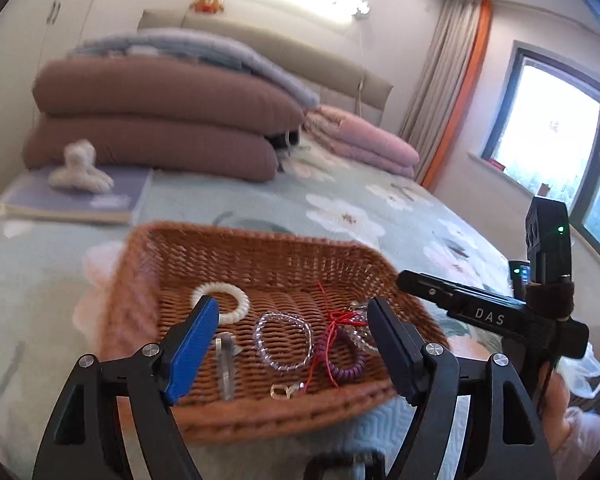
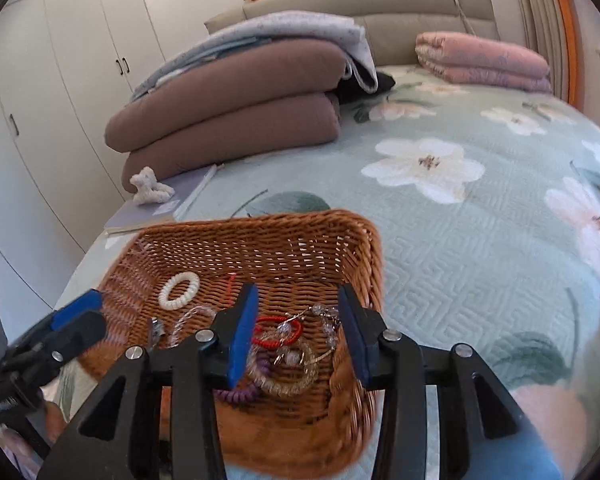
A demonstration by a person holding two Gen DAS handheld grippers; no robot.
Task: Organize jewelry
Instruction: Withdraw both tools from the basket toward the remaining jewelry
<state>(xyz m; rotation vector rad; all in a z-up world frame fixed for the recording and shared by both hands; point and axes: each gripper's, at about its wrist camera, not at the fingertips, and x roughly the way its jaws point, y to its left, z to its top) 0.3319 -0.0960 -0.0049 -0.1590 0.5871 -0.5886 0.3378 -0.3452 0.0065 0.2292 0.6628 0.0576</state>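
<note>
Both your grippers, left (image 1: 292,344) and right (image 2: 300,332), hang apart and empty over the woven brown wicker basket (image 2: 364,248). Its tangled red cord bracelet (image 2: 278,330) is light and limp; pinch one free loop.

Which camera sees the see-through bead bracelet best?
The left wrist view. There the clear beaded bracelet lies whole and unblocked on the floor of the woven brown basket. In the right wrist view only a blurry arc shows beside the right gripper's blue pad.

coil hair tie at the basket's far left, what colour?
White coil hair tie; right wrist view shows it best.
</note>
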